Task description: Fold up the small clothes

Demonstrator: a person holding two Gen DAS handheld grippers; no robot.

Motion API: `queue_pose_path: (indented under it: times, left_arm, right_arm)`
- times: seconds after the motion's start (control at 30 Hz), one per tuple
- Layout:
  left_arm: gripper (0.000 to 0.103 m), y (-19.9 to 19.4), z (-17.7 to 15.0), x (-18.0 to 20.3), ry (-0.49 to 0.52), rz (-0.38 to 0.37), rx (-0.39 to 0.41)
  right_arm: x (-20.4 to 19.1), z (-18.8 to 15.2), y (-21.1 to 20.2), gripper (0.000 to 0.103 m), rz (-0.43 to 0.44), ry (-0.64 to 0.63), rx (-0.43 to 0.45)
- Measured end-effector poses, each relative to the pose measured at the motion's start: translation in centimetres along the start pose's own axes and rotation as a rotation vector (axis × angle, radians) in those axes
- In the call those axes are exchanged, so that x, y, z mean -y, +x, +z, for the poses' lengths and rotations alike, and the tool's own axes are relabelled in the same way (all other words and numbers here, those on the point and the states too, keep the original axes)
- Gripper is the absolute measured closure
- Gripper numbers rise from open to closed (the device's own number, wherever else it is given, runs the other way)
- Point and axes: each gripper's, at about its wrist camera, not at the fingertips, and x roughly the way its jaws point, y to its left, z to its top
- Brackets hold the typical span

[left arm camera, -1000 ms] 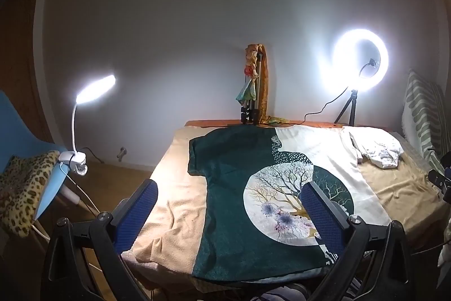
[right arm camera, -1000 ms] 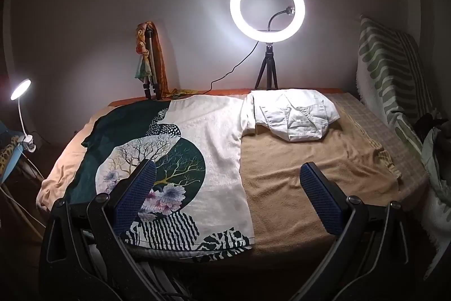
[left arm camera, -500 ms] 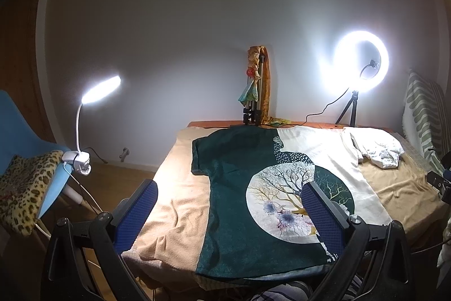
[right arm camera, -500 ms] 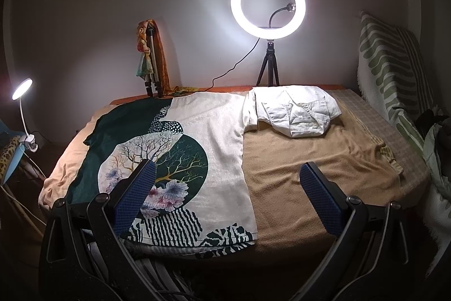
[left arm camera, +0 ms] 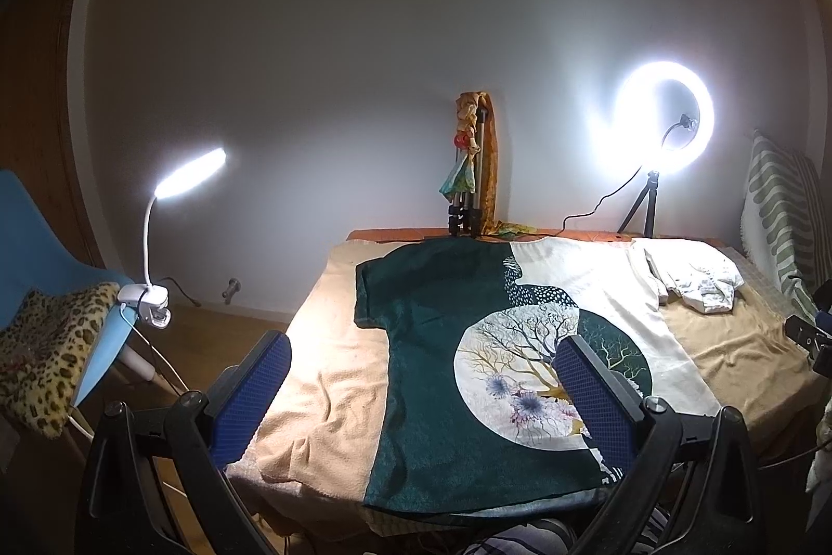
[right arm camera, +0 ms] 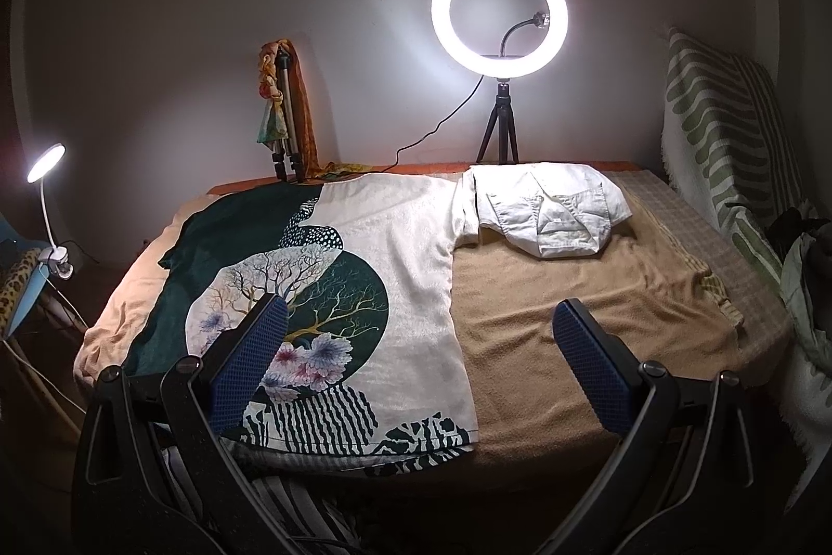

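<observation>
A green and cream T-shirt (left arm camera: 437, 378) with a tree and flower print lies flat on the towel-covered table (left arm camera: 322, 388); it also shows in the right wrist view (right arm camera: 405, 274). A folded white shirt (right arm camera: 551, 211) lies at the back right, also in the left wrist view (left arm camera: 691, 279). My left gripper (left arm camera: 424, 378) is open and empty, held above the T-shirt's near hem. My right gripper (right arm camera: 416, 347) is open and empty, above the T-shirt's right edge and the bare towel (right arm camera: 572, 295).
A ring light on a tripod (right arm camera: 499, 19) and a folded tripod draped with cloth (right arm camera: 283, 113) stand at the back edge. A clip lamp (left arm camera: 156, 295) sits on a blue chair (left arm camera: 47, 253) at the left. A striped cushion (right arm camera: 728, 128) leans at the right.
Both grippers have drifted slightly; the table and clothes sit a little differently in the views. Nothing was grasped and the clothes have not moved.
</observation>
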Motion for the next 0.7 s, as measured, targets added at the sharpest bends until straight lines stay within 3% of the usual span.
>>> queue_pose_path:
  times: [0.7]
  left_arm:
    - [0.000,-0.15,0.25,0.12,0.001,0.001,0.003]
  right_arm:
    - [-0.13,-0.16,-0.05,0.000,0.002,0.005,-0.002]
